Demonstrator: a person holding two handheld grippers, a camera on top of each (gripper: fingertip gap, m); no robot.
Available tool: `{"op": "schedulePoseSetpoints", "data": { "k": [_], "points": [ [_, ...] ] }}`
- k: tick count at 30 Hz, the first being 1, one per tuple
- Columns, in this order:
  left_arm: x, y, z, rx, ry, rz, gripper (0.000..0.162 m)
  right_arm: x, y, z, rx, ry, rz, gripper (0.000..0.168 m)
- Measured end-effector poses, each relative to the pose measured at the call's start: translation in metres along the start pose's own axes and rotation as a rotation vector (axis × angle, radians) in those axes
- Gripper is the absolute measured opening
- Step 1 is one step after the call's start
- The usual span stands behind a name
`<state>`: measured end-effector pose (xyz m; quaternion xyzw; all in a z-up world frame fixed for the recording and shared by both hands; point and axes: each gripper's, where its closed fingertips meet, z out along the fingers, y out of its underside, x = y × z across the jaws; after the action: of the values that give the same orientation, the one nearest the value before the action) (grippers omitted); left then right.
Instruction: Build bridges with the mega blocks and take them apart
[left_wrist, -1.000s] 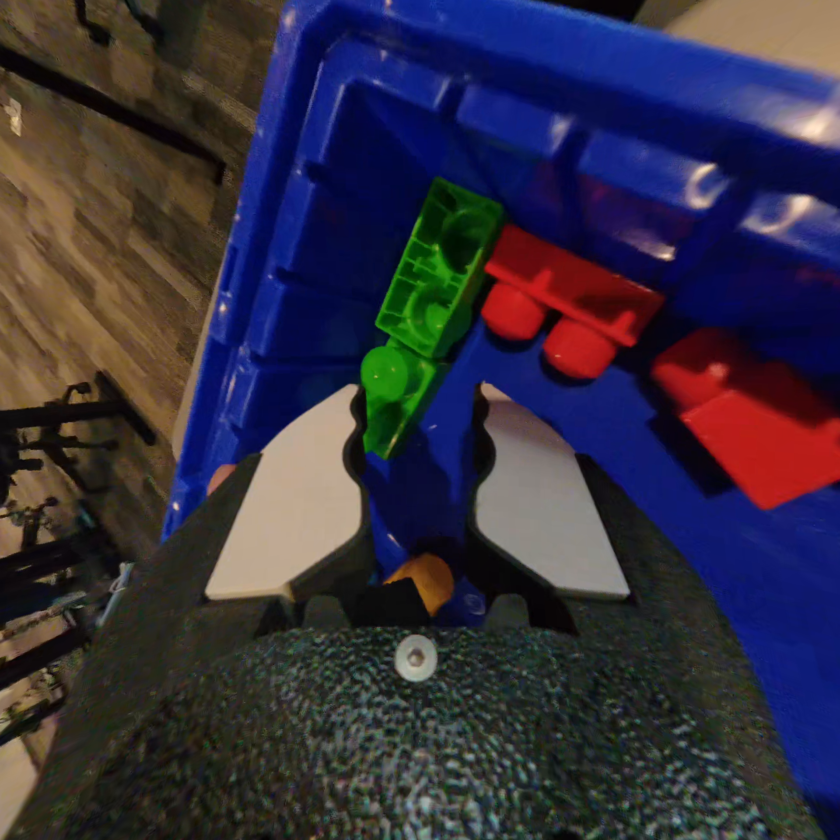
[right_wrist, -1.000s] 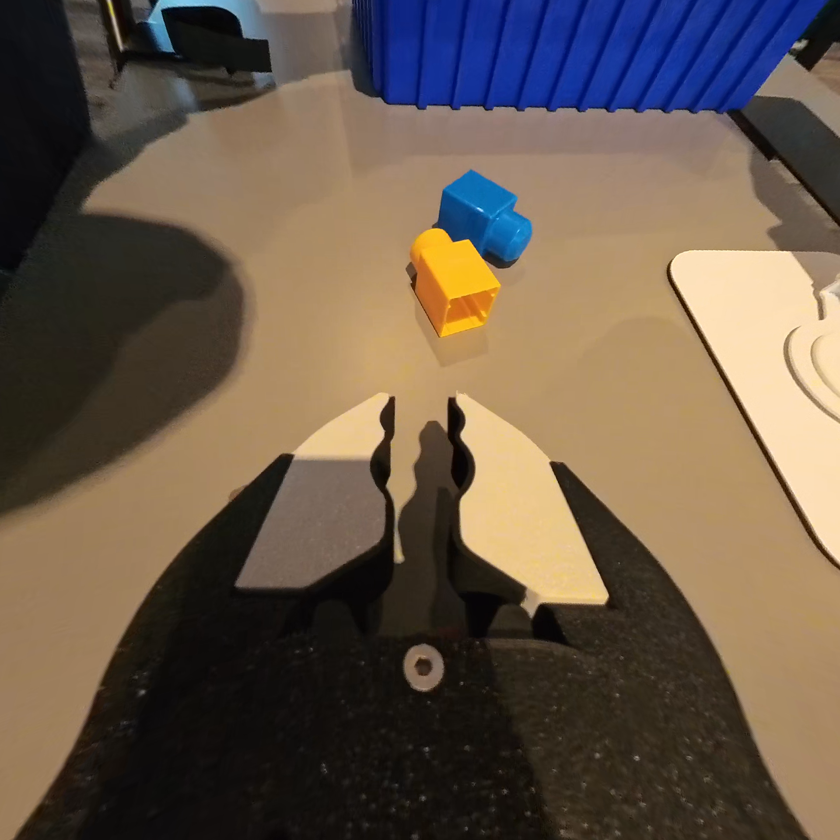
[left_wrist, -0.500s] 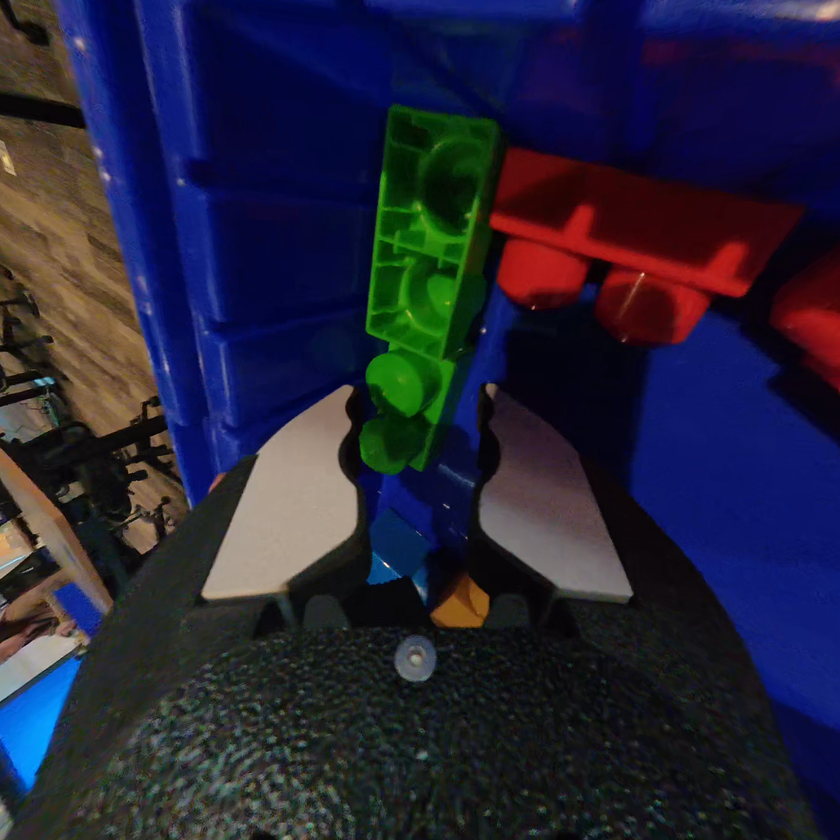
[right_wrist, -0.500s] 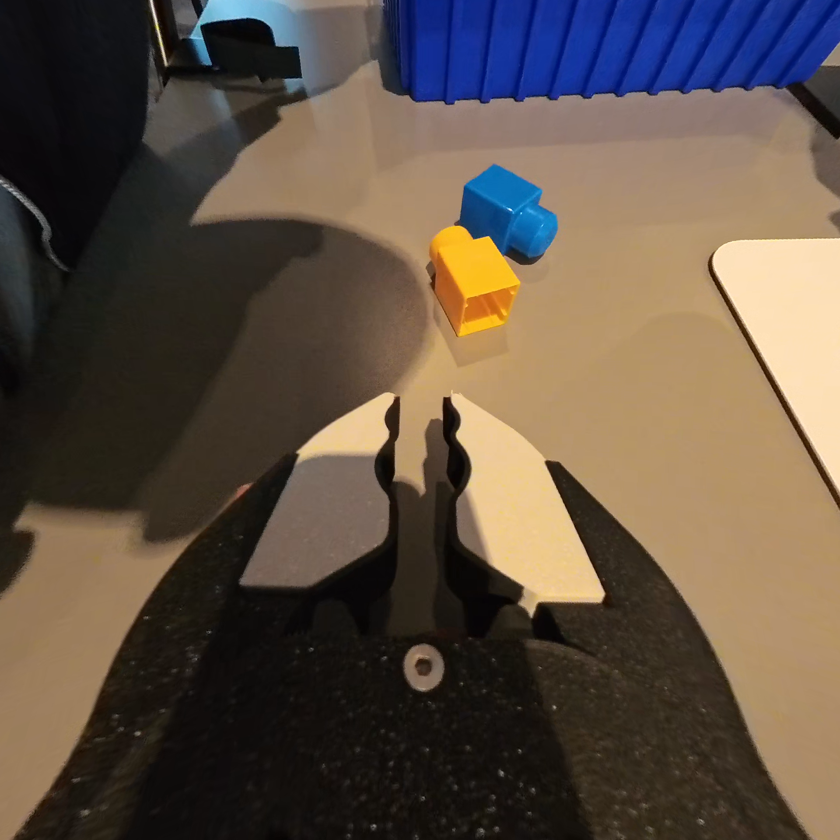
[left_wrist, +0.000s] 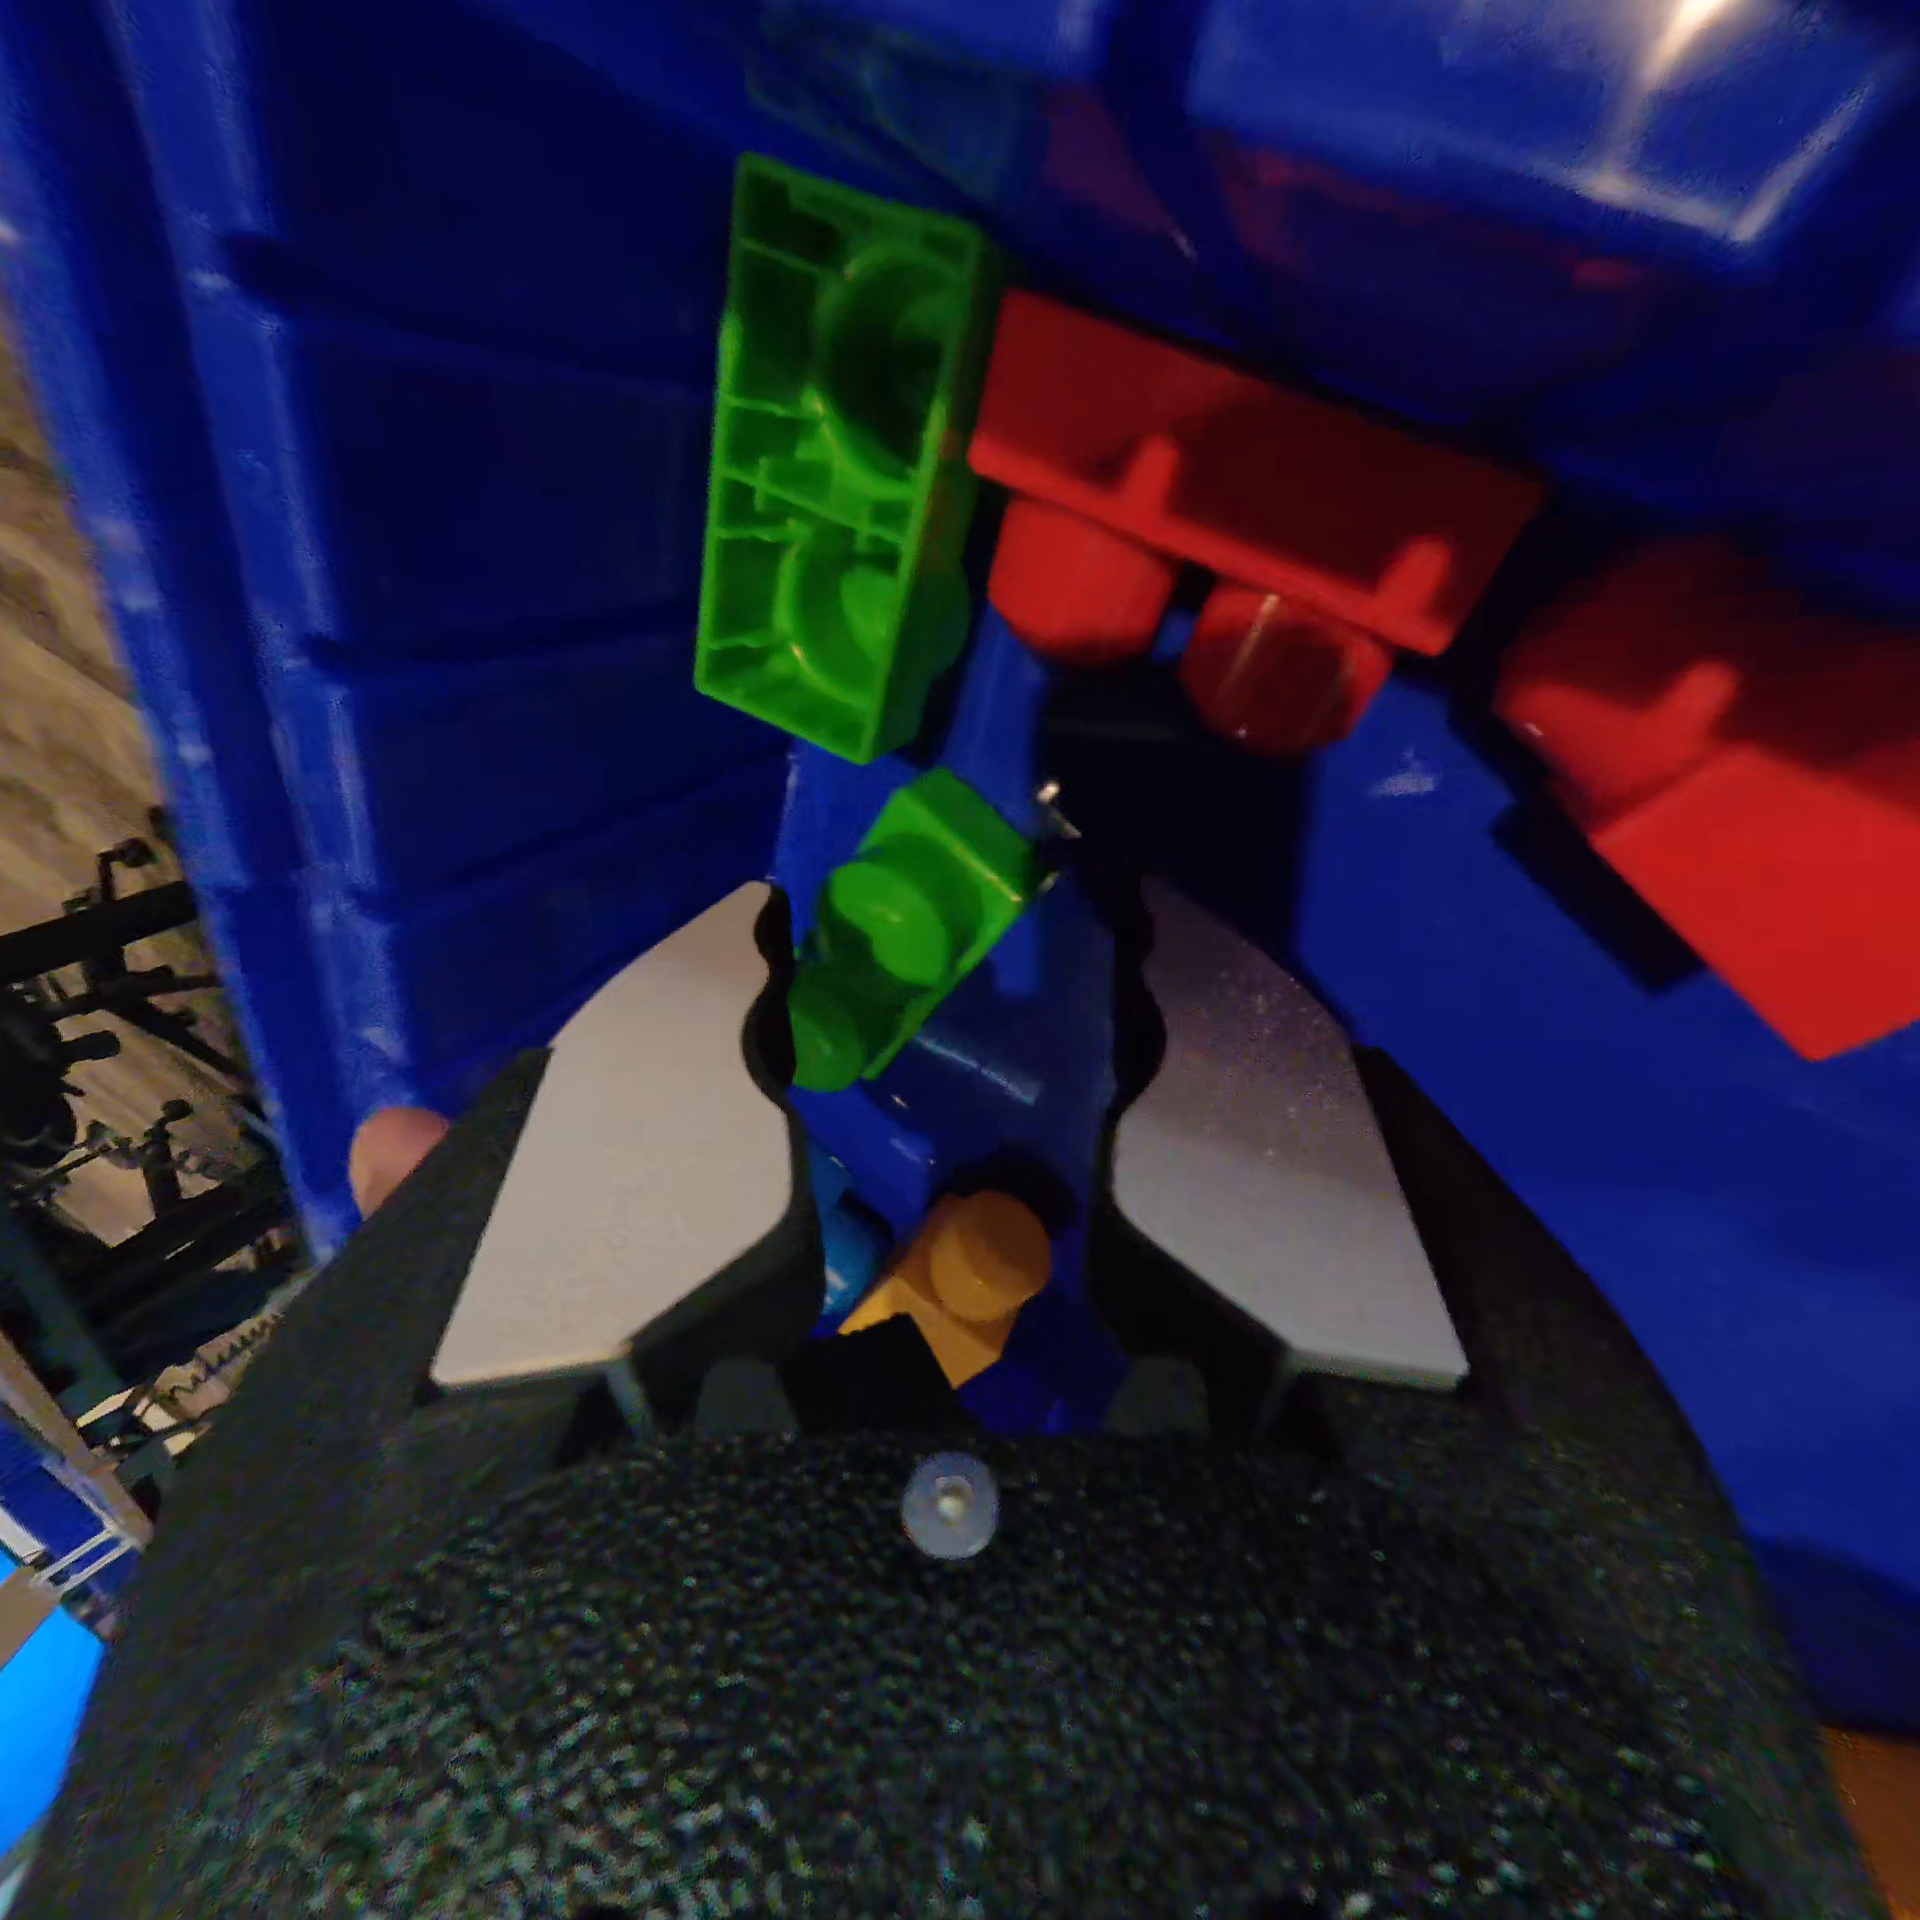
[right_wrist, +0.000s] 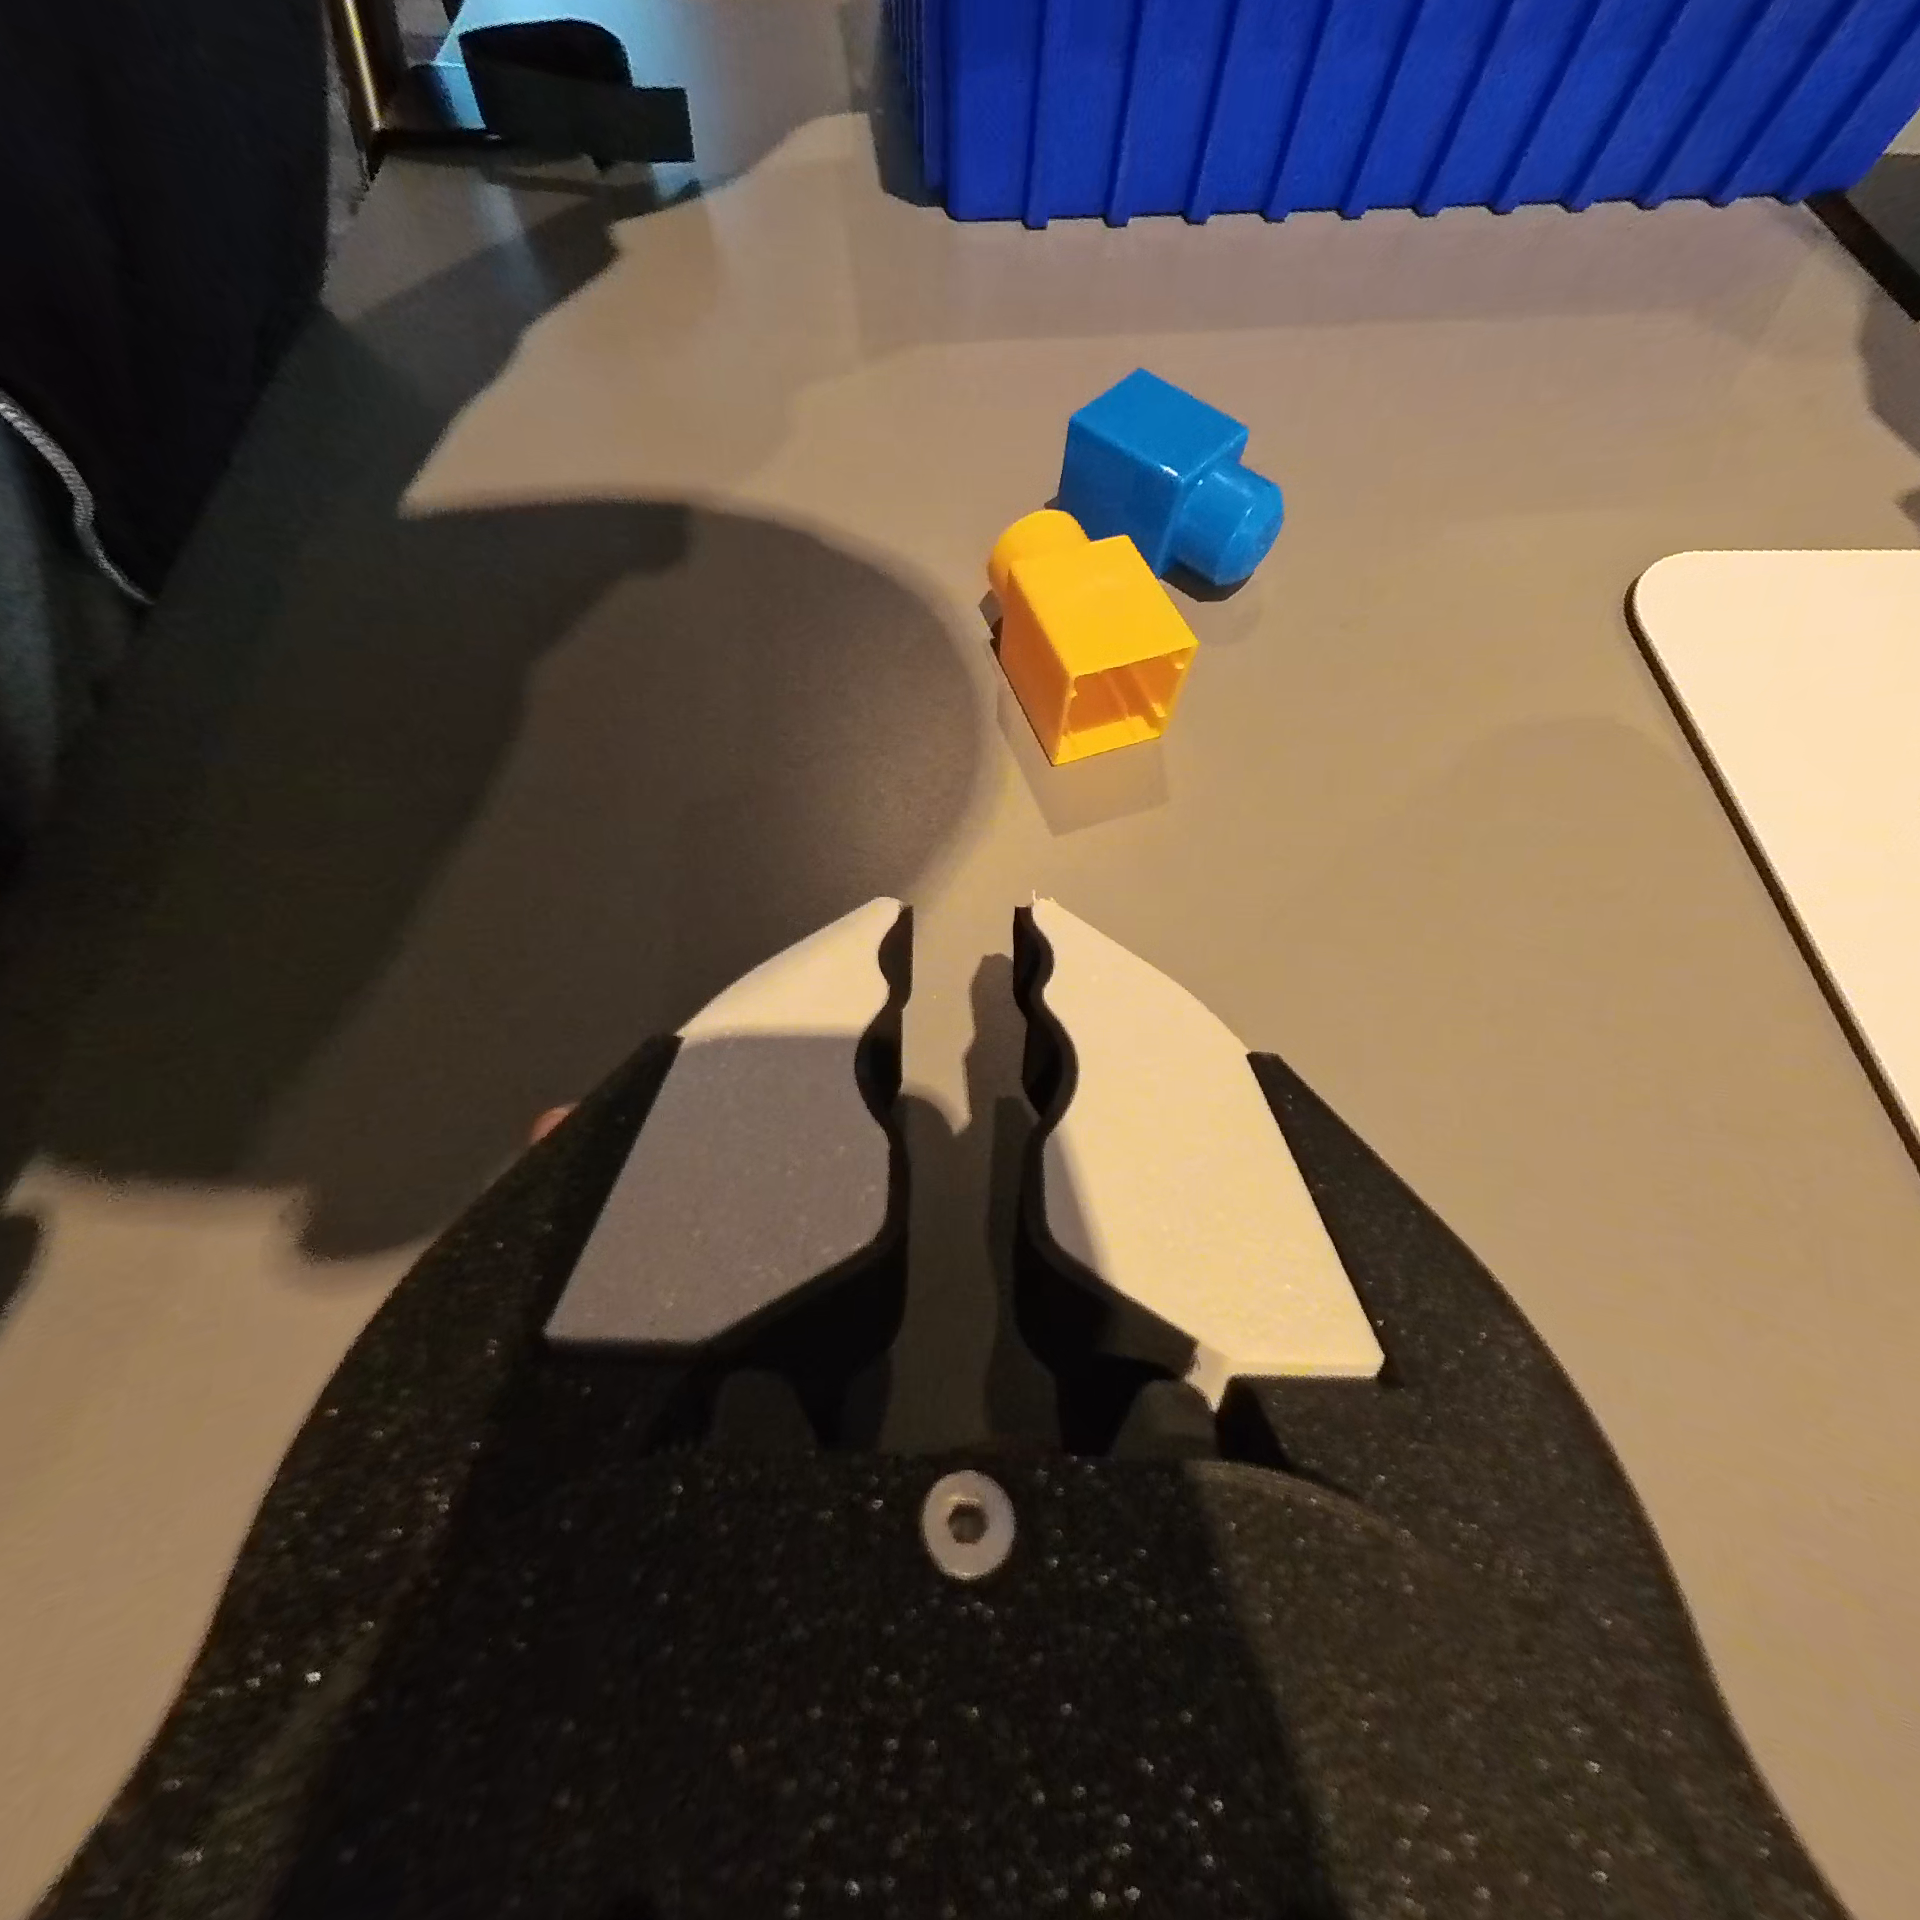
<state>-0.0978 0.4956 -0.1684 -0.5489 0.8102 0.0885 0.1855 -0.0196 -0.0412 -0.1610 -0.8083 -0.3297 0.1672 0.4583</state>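
Note:
In the left wrist view my left gripper (left_wrist: 954, 904) is open, low inside the blue bin (left_wrist: 468, 520). A small green two-stud block (left_wrist: 914, 925) lies tilted between the jaws against the left finger, not clamped. A longer green block (left_wrist: 831, 468) stands behind it, hollow side towards me, beside two red blocks (left_wrist: 1226, 499) (left_wrist: 1766, 852). An orange block (left_wrist: 966, 1288) lies under the jaws. In the right wrist view my right gripper (right_wrist: 964, 914) is empty over the table, jaws a narrow gap apart. A yellow block (right_wrist: 1101, 644) and a blue block (right_wrist: 1153, 468) lie ahead of it.
The ribbed outer wall of the blue bin (right_wrist: 1351, 104) stands at the back of the grey table (right_wrist: 1351, 987). A white board (right_wrist: 1818, 779) lies at the right. A person's dark sleeve (right_wrist: 135, 312) is at the left, casting a large shadow. Spacing between my two grippers at the tips: around 55 cm.
My left gripper has pushed deeper into the bin; the small green block now lies tilted and apart from the longer one. My right gripper has shifted a little and its gap narrowed slightly.

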Motion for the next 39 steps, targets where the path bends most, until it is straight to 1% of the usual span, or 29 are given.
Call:
{"op": "schedulePoseSetpoints", "data": {
  "k": [1, 3, 7, 12, 14, 16, 17, 19, 25, 28, 32, 35, 37, 39],
  "points": [
    [-0.006, -0.002, -0.003, 0.023, -0.024, -0.020, 0.060, 0.000, 0.000, 0.000, -0.001, 0.000, 0.000, 0.019],
    [-0.011, -0.002, -0.005, 0.048, -0.021, -0.076, 0.057, 0.000, 0.000, 0.000, -0.003, 0.000, -0.001, 0.018],
    [-0.014, 0.006, 0.000, 0.000, -0.051, -0.040, 0.049, 0.000, 0.001, 0.000, -0.005, -0.001, 0.000, 0.018],
    [-0.011, 0.006, 0.002, 0.012, 0.001, -0.076, 0.040, 0.000, 0.001, 0.001, -0.007, -0.001, -0.003, 0.018],
    [-0.009, 0.008, 0.006, 0.005, 0.032, -0.103, 0.043, 0.000, 0.001, 0.001, -0.009, -0.001, -0.004, 0.018],
    [-0.005, 0.015, 0.013, -0.048, 0.063, -0.107, 0.051, -0.001, 0.001, 0.001, -0.010, -0.002, -0.005, 0.018],
    [-0.003, 0.018, 0.016, -0.068, 0.070, -0.108, 0.051, -0.001, 0.001, 0.001, -0.010, -0.002, -0.005, 0.018],
    [-0.006, 0.016, 0.016, -0.050, 0.067, -0.102, 0.044, -0.001, 0.001, 0.001, -0.011, -0.004, -0.004, 0.018],
    [0.000, 0.016, 0.011, -0.063, 0.087, -0.091, 0.039, 0.000, 0.001, 0.001, -0.008, -0.007, 0.002, 0.018],
    [-0.002, 0.015, 0.005, -0.054, 0.050, -0.098, 0.037, 0.000, 0.001, 0.001, -0.007, -0.008, 0.002, 0.018],
    [-0.004, -0.001, -0.021, 0.058, 0.018, -0.157, 0.036, 0.000, 0.001, 0.001, -0.006, -0.009, 0.006, 0.018],
    [0.000, -0.022, -0.060, 0.166, -0.009, -0.179, 0.036, 0.000, 0.001, 0.001, -0.006, -0.009, 0.007, 0.019],
    [0.014, -0.055, -0.101, 0.285, -0.001, -0.175, 0.035, 0.000, 0.001, 0.001, -0.007, -0.008, 0.007, 0.019],
    [0.045, -0.102, -0.148, 0.421, 0.040, -0.123, 0.035, 0.000, 0.001, 0.001, -0.009, -0.006, 0.005, 0.019]
  ]
}}
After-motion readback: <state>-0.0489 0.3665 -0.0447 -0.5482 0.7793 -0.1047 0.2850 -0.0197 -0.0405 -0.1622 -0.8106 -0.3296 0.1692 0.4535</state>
